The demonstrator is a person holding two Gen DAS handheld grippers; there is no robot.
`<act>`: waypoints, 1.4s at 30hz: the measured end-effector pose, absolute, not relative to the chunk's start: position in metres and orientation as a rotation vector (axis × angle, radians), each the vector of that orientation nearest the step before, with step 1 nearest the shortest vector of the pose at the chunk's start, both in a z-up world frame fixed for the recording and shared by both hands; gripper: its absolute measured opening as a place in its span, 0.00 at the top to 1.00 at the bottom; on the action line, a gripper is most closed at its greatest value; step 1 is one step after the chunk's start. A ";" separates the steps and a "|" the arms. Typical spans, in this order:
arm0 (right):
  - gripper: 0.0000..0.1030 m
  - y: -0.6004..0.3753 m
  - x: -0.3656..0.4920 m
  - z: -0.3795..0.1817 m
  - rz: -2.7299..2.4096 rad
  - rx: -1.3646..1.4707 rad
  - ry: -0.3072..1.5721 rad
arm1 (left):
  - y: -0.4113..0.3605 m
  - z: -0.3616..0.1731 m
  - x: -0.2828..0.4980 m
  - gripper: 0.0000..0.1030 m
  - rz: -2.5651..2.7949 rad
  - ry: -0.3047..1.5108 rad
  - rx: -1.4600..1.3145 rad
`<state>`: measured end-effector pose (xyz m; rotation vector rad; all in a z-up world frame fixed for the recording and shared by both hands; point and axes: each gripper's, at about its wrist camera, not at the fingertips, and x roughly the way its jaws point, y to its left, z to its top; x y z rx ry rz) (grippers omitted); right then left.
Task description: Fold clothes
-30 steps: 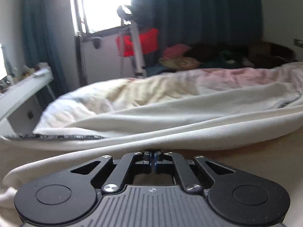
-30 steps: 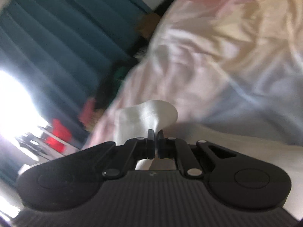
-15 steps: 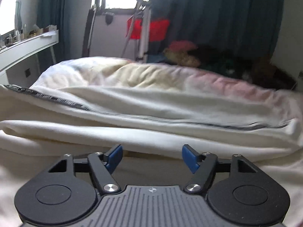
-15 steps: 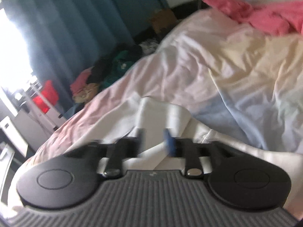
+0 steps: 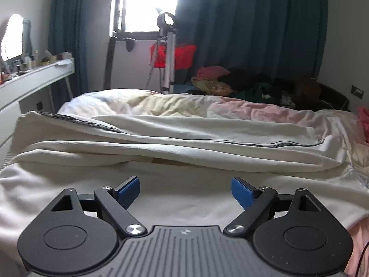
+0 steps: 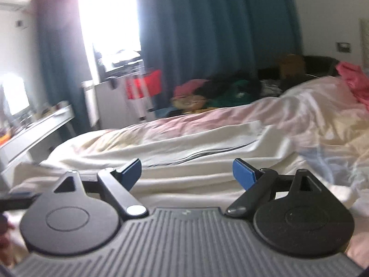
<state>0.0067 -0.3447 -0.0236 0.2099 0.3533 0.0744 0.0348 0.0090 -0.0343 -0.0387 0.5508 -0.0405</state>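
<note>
We have just made one fold in the white garment [image 5: 184, 136], which lies long across the bed [image 5: 253, 113]. Our left gripper [image 5: 185, 190] and right gripper [image 6: 186, 173] are opening wide, with nothing between them. Next we must grab another edge.

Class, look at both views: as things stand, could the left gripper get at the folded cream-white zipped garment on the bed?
Probably yes: the left gripper, jaws opening with nothing between them, faces the cream-white zipped garment, and nothing blocks the way.
</note>
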 end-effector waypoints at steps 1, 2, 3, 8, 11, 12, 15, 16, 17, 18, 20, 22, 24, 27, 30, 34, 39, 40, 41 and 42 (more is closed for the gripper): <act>0.15 -0.338 0.003 -0.024 0.094 0.205 0.356 | 0.010 -0.033 0.030 0.14 -0.035 0.541 -0.045; 0.15 -0.332 0.002 -0.025 0.110 0.200 0.359 | 0.012 -0.031 0.025 0.14 -0.030 0.532 -0.053; 0.15 -0.327 0.002 -0.027 0.123 0.195 0.364 | 0.014 -0.030 0.021 0.14 -0.024 0.528 -0.062; 0.15 -0.309 0.010 -0.035 0.127 0.145 0.398 | 0.029 -0.031 0.012 0.13 -0.007 0.551 -0.124; 0.15 -0.309 0.014 -0.037 0.105 0.150 0.417 | 0.051 -0.030 0.010 0.13 0.031 0.576 -0.171; 0.15 -0.311 0.016 -0.038 0.094 0.159 0.431 | 0.062 -0.030 0.009 0.13 0.049 0.591 -0.190; 0.15 -0.321 0.022 -0.044 0.039 0.193 0.476 | 0.105 -0.026 0.007 0.13 0.131 0.625 -0.298; 0.15 -0.324 0.023 -0.046 0.017 0.206 0.484 | 0.123 -0.026 0.006 0.13 0.158 0.636 -0.348; 0.15 -0.328 0.024 -0.047 -0.009 0.219 0.487 | 0.143 -0.025 0.004 0.13 0.186 0.652 -0.411; 0.15 -0.332 0.024 -0.048 -0.035 0.232 0.488 | 0.164 -0.026 0.001 0.13 0.216 0.672 -0.490; 0.15 -0.341 0.024 -0.049 -0.087 0.262 0.494 | 0.205 -0.028 -0.005 0.13 0.264 0.710 -0.654; 0.15 -0.353 0.022 -0.050 -0.119 0.322 0.493 | 0.245 -0.034 -0.012 0.13 0.287 0.750 -0.843; 0.15 -0.367 0.018 -0.052 -0.145 0.402 0.490 | 0.276 -0.045 -0.022 0.13 0.343 0.760 -0.986; 0.15 -0.390 0.012 -0.053 -0.191 0.512 0.490 | 0.307 -0.066 -0.031 0.13 0.407 0.796 -1.157; 0.15 -0.412 0.006 -0.054 -0.224 0.597 0.487 | 0.326 -0.079 -0.032 0.14 0.411 0.784 -1.233; 0.15 -0.449 0.002 -0.064 -0.214 0.799 0.484 | 0.335 -0.090 -0.033 0.25 0.409 0.725 -1.277; 0.15 -0.497 -0.015 -0.072 -0.257 1.005 0.427 | 0.335 -0.083 -0.043 0.33 0.290 0.549 -1.304; 0.15 -0.505 -0.019 -0.075 -0.276 1.027 0.414 | 0.334 -0.083 -0.045 0.33 0.267 0.523 -1.315; 0.14 -0.512 -0.022 -0.078 -0.294 1.048 0.403 | 0.333 -0.082 -0.047 0.33 0.261 0.512 -1.322; 0.14 -0.520 -0.026 -0.081 -0.313 1.070 0.393 | 0.333 -0.083 -0.047 0.33 0.270 0.521 -1.329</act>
